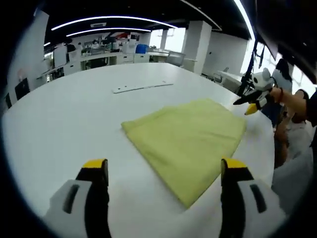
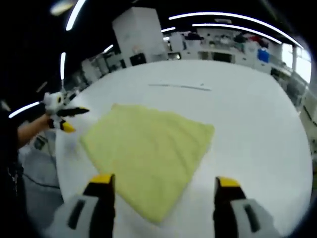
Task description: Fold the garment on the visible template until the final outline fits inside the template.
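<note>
Left gripper view is looking over the white table point(image 1: 64, 114); the left gripper point(image 1: 166, 171) is hovering released above the folded yellow-green garment point(image 1: 190, 136). Right gripper view: the right gripper point(image 2: 161, 186) is hanging released over the garment's near corner.

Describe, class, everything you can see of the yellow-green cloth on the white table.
The yellow-green cloth is a soft, towel-like fabric, folded into a flat, roughly four-sided shape with fairly straight edges and few wrinkles. It lies flat on the white table, one corner pointing toward each camera. Nothing grips it: the left gripper and the right gripper are both open above the table's near edge, apart from the cloth. In the right gripper view the cloth looks the same.
</note>
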